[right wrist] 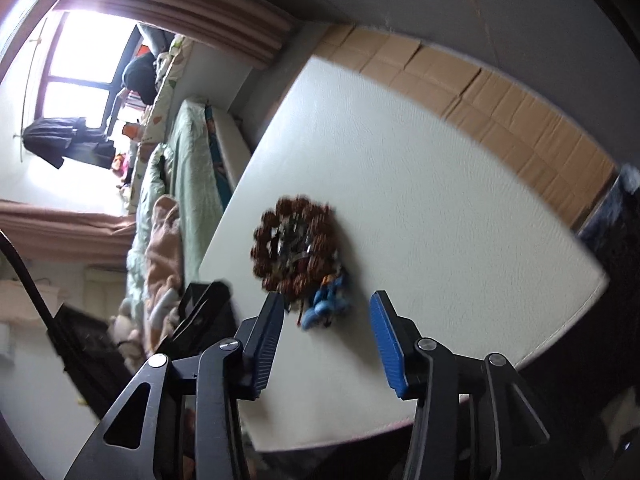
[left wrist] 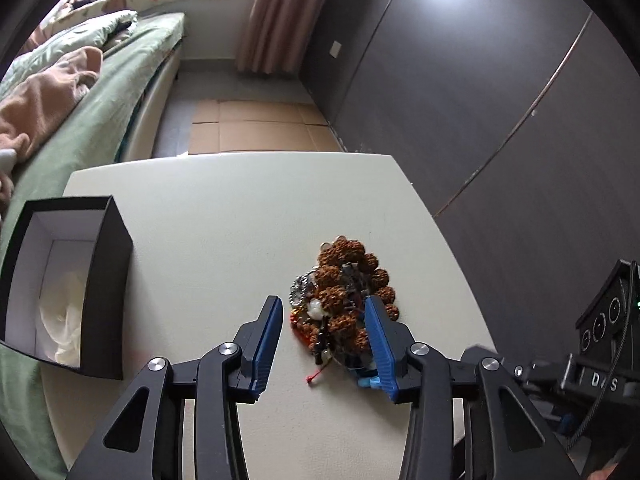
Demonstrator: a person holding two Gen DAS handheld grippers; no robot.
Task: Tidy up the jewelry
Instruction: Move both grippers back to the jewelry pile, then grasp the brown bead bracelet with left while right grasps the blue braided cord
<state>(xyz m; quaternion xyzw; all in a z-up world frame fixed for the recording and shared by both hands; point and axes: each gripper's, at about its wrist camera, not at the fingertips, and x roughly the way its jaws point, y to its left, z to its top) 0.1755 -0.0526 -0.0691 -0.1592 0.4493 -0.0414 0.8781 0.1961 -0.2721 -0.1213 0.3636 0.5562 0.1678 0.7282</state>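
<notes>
A tangled pile of jewelry (left wrist: 340,280), with a bracelet of knobbly brown beads, metal pieces, a red cord and a blue tassel, lies on the cream table (left wrist: 224,220). My left gripper (left wrist: 322,300) straddles the near part of the pile. Its right pad is against the beads and its left pad stands clear of them, so it is open. In the blurred right wrist view, the same pile (right wrist: 296,240) lies just beyond my right gripper (right wrist: 326,295), which is open with the blue tassel (right wrist: 324,308) between its fingertips, untouched. An open black box (left wrist: 108,288) with white lining stands at the table's left.
A bed with green sheets (left wrist: 80,120) runs along the table's left side. Flattened cardboard (left wrist: 256,124) covers the floor beyond the far edge, and dark wardrobe doors (left wrist: 480,100) rise on the right. The body of the other gripper (left wrist: 600,360) shows at the right.
</notes>
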